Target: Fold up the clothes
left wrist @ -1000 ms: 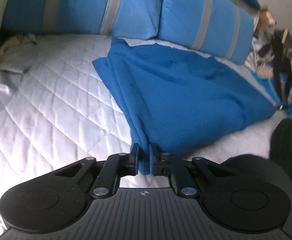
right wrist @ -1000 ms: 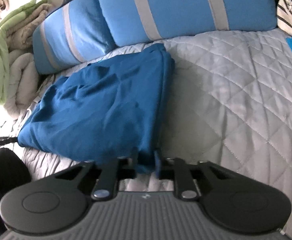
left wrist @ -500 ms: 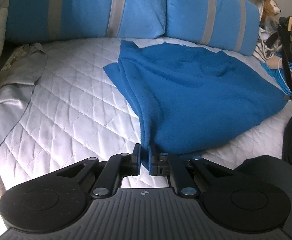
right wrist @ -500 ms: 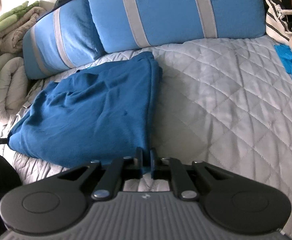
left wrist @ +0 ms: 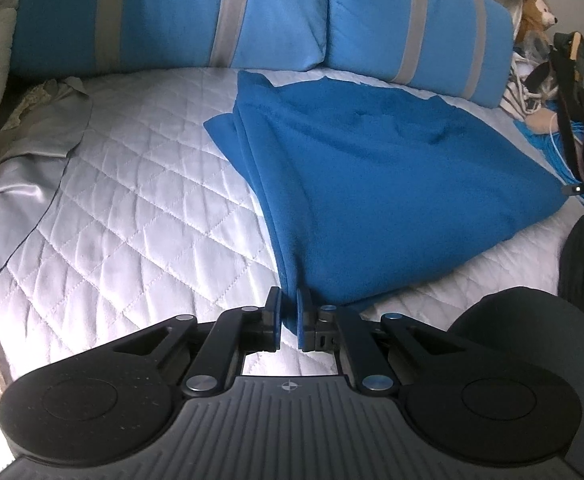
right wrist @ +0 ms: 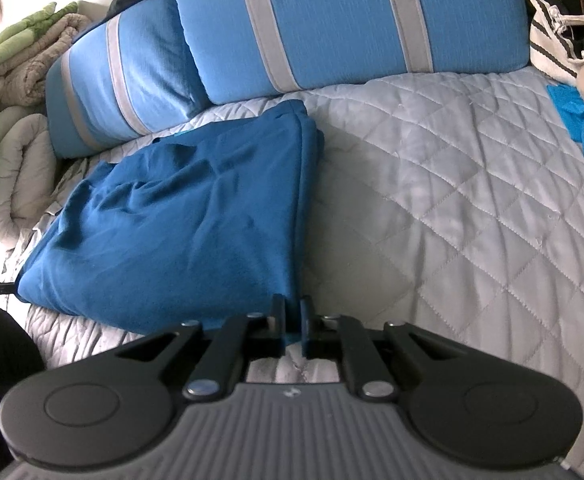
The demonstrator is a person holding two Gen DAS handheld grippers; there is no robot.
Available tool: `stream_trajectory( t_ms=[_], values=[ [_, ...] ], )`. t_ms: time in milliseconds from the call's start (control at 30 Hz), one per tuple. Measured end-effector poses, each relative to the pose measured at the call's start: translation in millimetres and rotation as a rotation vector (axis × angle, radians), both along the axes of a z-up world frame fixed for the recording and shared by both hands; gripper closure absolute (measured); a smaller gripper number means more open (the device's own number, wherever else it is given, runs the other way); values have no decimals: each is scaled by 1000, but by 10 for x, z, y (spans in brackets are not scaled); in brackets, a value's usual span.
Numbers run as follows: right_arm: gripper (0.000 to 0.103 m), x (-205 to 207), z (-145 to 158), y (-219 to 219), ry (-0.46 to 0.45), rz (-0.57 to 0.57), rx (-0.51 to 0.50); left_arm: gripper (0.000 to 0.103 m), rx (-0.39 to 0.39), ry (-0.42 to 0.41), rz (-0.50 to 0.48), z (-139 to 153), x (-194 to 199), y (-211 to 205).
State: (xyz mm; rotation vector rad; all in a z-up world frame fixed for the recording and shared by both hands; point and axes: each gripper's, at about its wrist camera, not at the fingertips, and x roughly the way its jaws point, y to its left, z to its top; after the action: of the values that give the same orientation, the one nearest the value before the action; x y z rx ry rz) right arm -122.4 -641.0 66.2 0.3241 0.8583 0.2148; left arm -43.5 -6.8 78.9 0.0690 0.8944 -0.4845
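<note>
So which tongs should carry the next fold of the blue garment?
Neither clearly: left tongs and right tongs each pinch a near corner of the blue garment. Probably move both together toward the striped pillows.

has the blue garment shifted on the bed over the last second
Yes. In the left wrist view, the blue garment has flattened, its far edge now sitting lower against the striped pillows. Both tools, left tool and right tool, grip it.

Black linkage fingers (left wrist: 272, 312) with silver rivets, blue pads, ribbed grey housing.
</note>
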Motion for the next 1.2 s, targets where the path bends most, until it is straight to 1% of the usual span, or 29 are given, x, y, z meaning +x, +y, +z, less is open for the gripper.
stream_trajectory(
  t_ms=[133, 167, 200, 267, 300, 333, 367, 400, 433, 533, 567, 600, 633, 667, 700, 833, 1000, 1033, 1100, 1133, 1200],
  values=[
    [96, 2, -27, -17, 0, 4, 15, 94, -12, 0, 11, -1, -21, -21],
    [95, -6, -22, -21, -5, 10, 25, 92, -23, 5, 15, 3, -20, -22],
    [90, -13, -16, -25, -11, 15, 35, 92, -42, 13, 24, 13, -9, -17],
    [85, -20, 4, -45, -22, 13, 59, 90, -91, 28, 56, 36, 40, 7],
    [63, -20, 18, -63, -28, 4, 74, 89, -125, 38, 77, 41, 74, 25],
    [53, -11, 35, -65, -33, -2, 87, 87, -162, 47, 98, 42, 108, 43],
    [48, 4, 43, -73, -40, -7, 108, 81, -200, 56, 120, 42, 142, 62],
    [41, 30, 28, -65, -37, -12, 122, 77, -212, 61, 131, 39, 160, 64],
    [39, 58, 10, -55, -32, -16, 136, 77, -203, 62, 136, 33, 163, 54],
    [38, 142, -45, -26, -19, -29, 178, 77, -177, 65, 148, 13, 174, 23],
    [39, 165, -66, 1, -14, -27, 181, 77, -168, 66, 152, 7, 178, 13],
    [44, 179, -81, 35, -11, -23, 173, 84, -159, 67, 156, 0, 181, 3],
    [70, 188, -92, 67, -3, -18, 152, 88, -150, 68, 160, -6, 185, -7],
    [86, 198, -103, 98, 6, -13, 129, 94, -142, 69, 164, -13, 188, -17],
    [97, 207, -113, 129, 16, -8, 107, 95, -133, 70, 168, -19, 192, -27],
    [99, 179, -102, 47, 18, -45, 58, 95, -94, 72, 175, -27, 191, -14],
    [100, 144, -108, -27, 19, -63, 33, 95, -47, 62, 169, -29, 161, 45],
    [100, 140, -113, -31, 18, -65, 30, 101, 8, 49, 192, -40, 159, 46],
    [100, 140, -118, -48, 24, -72, 30, 103, 193, 4, 262, -94, 146, 71],
    [100, 147, -120, -58, 30, -73, 26, 103, 219, -5, 277, -109, 115, 132],
    [99, 134, -120, -79, 35, -69, 58, 103, 168, 4, 301, -85, 44, 261]
  ],
)
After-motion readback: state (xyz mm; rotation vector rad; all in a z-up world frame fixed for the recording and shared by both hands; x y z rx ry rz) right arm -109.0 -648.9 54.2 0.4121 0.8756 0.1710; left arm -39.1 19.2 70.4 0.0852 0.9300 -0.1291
